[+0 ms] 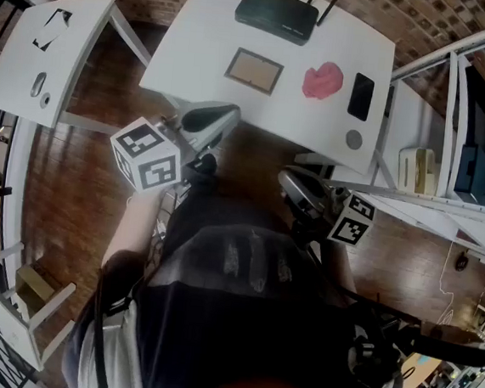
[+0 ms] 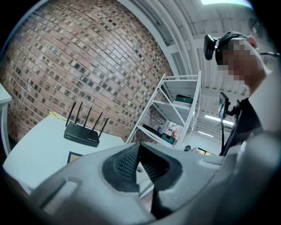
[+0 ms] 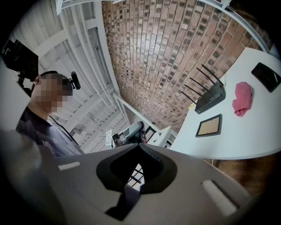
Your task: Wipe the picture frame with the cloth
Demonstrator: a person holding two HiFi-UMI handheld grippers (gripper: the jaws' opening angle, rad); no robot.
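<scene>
Head view, Sam: how are the left hand-held gripper (image 1: 209, 119) and right hand-held gripper (image 1: 298, 188)?

Both pressed together on nothing, Jo, well short of the picture frame (image 1: 253, 70). It lies flat on the bench (image 1: 187, 64), cloth (image 1: 322, 81) just right of it, router (image 1: 276, 15) just behind.

Risk?

If nothing steadies the frame, wiping could slide it into the router.

Head view steeply down, gripper views level, seemingly well back, sharing table (image 1: 197, 48).

place: lab-like workroom | cues: brick wall (image 2: 66, 66), metal shelving (image 2: 178, 112) (stocked bins), white table (image 1: 197, 48), router (image 1: 277, 15)
</scene>
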